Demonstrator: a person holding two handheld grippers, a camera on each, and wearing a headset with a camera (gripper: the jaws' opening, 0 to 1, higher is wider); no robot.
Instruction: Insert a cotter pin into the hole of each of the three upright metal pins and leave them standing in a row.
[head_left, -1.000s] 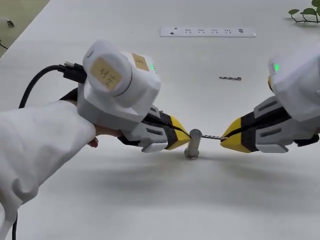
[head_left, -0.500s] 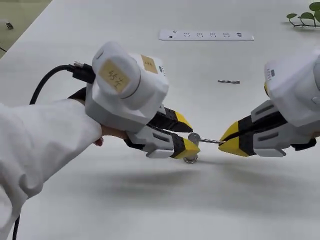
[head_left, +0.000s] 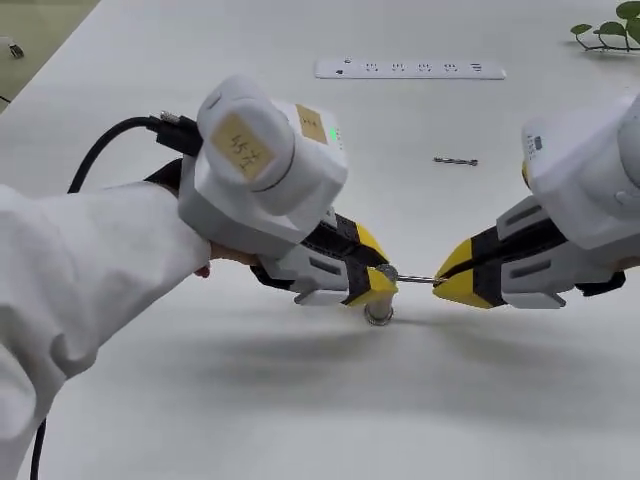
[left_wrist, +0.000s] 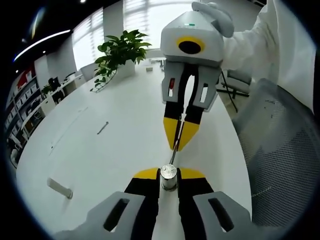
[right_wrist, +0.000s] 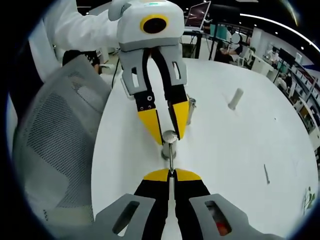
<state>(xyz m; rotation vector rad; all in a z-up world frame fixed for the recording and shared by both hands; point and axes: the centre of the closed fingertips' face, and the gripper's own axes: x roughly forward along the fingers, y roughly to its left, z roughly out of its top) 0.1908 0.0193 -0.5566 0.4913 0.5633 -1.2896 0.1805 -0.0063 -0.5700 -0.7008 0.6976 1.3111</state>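
Clamping the upright metal pin (right_wrist: 169, 142), the left gripper (head_left: 376, 284) squeezed it from both sides. The right gripper (head_left: 452, 277) pinched a cotter pin (head_left: 420, 279), tip at its head.

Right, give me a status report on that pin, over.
Left gripper clamped on upright metal pin. Right gripper shut on cotter pin, tip at the pin's head; through the hole, cannot tell. Spare cotter pin lies farther off, out of the way.

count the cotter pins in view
2. One cotter pin is held by the right gripper, tip at the metal pin; one lies loose on the table. Others may be hidden.
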